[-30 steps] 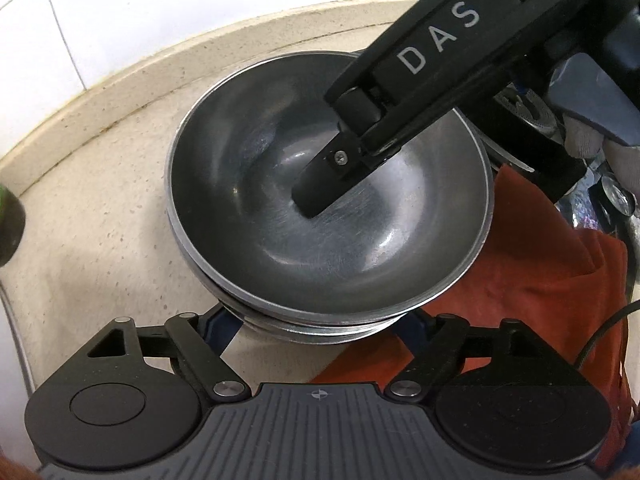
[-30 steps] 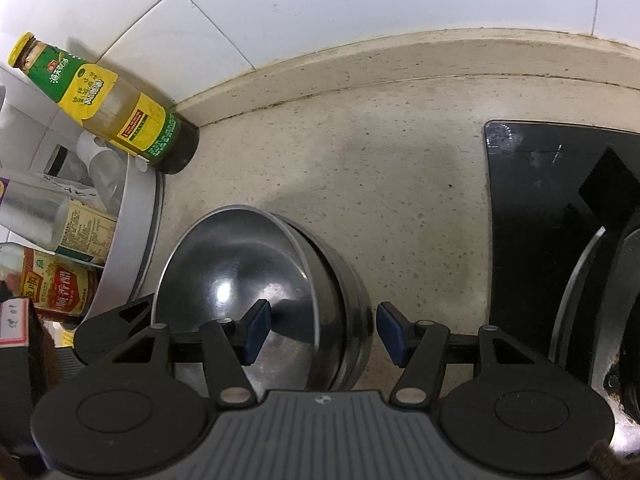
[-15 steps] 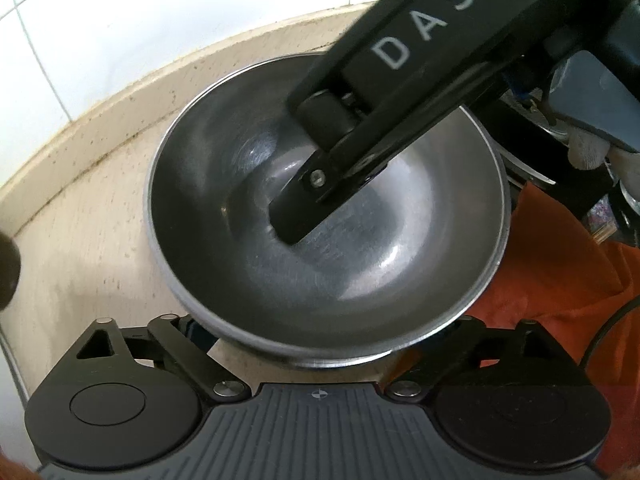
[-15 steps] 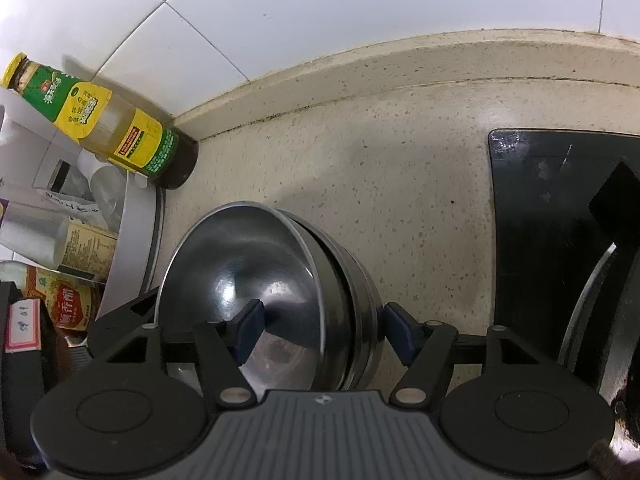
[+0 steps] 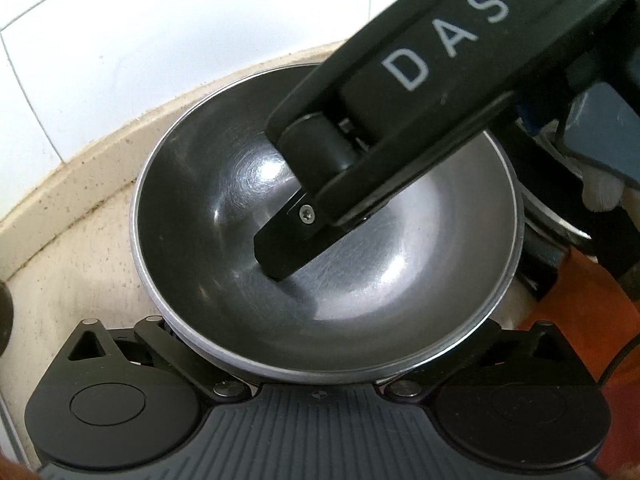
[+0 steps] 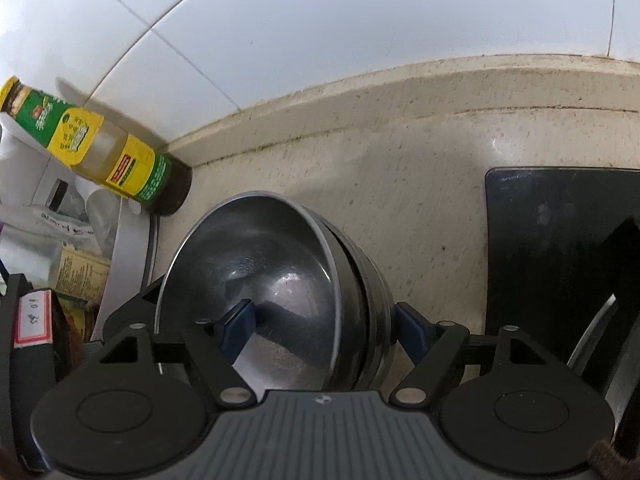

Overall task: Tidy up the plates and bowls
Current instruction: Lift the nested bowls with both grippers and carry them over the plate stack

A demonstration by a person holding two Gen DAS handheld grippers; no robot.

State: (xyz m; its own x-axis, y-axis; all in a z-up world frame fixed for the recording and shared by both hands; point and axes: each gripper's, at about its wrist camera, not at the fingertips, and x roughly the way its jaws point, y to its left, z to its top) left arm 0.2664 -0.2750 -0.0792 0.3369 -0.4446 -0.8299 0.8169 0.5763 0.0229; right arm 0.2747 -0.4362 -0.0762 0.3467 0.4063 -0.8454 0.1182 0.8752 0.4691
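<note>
The stack of steel bowls [image 6: 280, 280] sits on the worktop [image 6: 420, 160] near the tiled wall, with the seasoning bottle [image 6: 100, 148] to one side and the black hob [image 6: 560, 240] to the other. The top bowl looks slightly off-centre in the nest.

Your right hand-held gripper [image 6: 326, 326] straddles the stack's wall, one pad inside the top bowl and one outside, spread and pinching nothing. Your left hand-held gripper [image 5: 320, 376] is spread wide at the stack's near side (its tips are hidden under the rim).

Draw the right one straight up, so the inner finger does not hook the rim and drag the bowl.

Both sets of jaws have just been opening. A second ago the left one's blue pads showed beside the lower bowls, and the stack now fills more of that view.
</note>
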